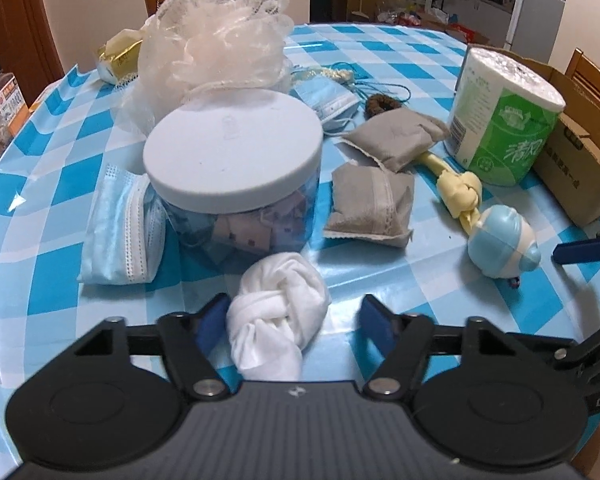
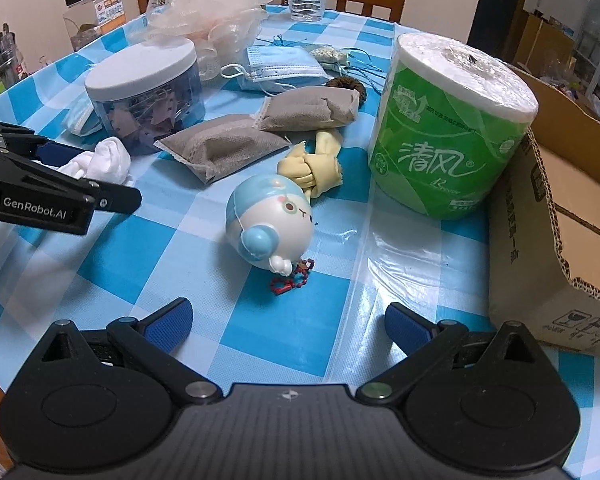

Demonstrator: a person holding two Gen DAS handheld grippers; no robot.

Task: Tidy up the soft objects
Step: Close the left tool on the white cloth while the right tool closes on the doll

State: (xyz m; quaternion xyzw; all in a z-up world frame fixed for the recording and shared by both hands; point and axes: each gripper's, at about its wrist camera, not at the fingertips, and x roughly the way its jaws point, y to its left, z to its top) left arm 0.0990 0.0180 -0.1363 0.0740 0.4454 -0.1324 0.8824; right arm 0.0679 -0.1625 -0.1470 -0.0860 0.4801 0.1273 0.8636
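Nearest you, your left gripper [image 1: 296, 320] brackets the knotted white cloth [image 1: 278, 320]: left pad touching, right pad just clear, so nothing gripped yet. The step looks like pick-up; next, squeeze until both pads bite, then lift. Your right gripper [image 2: 288, 320] hangs wide and empty above the checked table [image 2: 260, 352], the round blue-white toy [image 2: 270, 226] beyond it. Further back, the lidded clear jar [image 1: 236, 184] holds folded fabric pieces. Far right, the cardboard box [image 2: 560, 240] stands open, apparently empty, the likely drop spot.
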